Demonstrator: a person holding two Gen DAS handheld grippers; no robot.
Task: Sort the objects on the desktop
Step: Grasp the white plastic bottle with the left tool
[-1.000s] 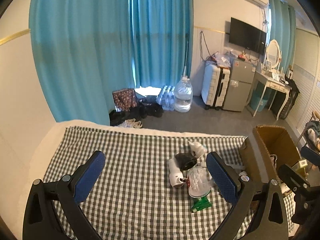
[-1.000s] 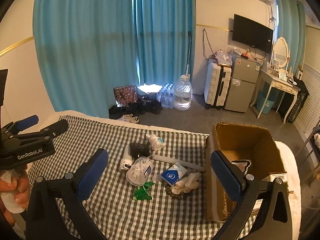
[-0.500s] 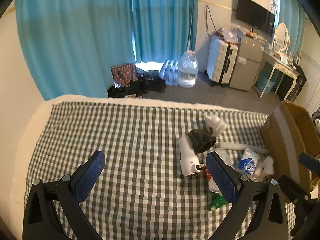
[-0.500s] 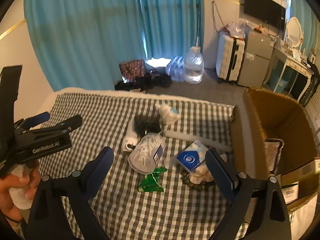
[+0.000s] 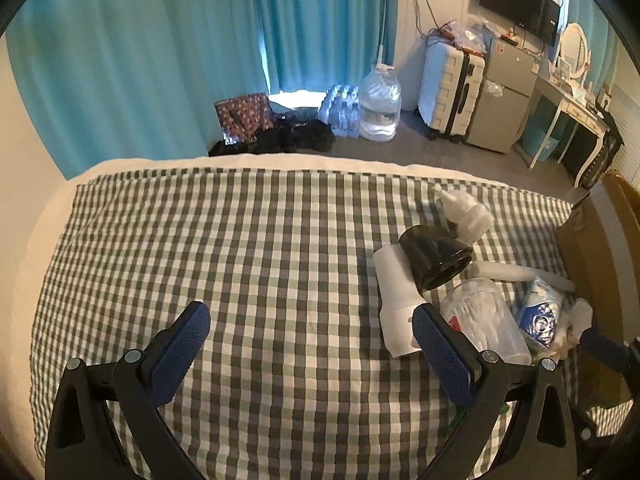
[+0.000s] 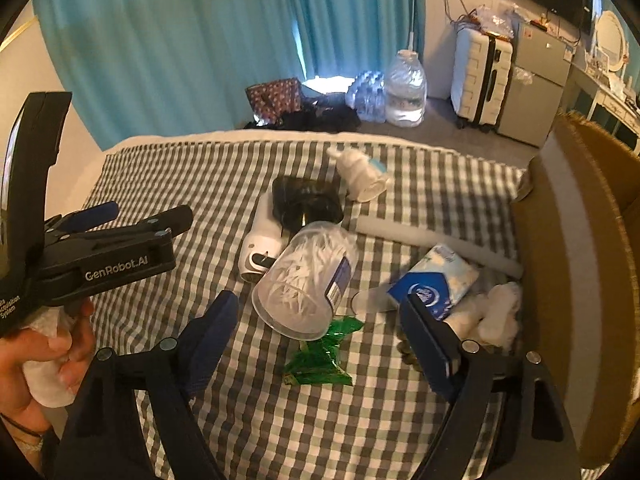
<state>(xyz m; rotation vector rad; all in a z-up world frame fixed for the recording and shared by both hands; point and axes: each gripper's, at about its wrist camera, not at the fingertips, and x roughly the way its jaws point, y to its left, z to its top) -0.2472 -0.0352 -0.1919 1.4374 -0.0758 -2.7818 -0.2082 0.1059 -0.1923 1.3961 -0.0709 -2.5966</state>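
Note:
A heap of small objects lies on the checked tablecloth. It holds a clear jar of cotton swabs on its side, a green wrapper, a white handheld device, a black funnel-shaped part, a white bottle and a blue tissue pack. My right gripper hovers over the jar's near end and the wrapper; its jaws are closing and the pads touch nothing. My left gripper is open over bare cloth, left of the white device and the jar.
An open cardboard box stands at the table's right edge, with a white foam tube and crumpled white cloth beside it. A person's hand holds the left tool. Beyond the table are curtains, a water jug and a suitcase.
Both grippers have come down and tilted toward the table, so the heap looks larger and closer. The right gripper's fingers stand a little narrower than before.

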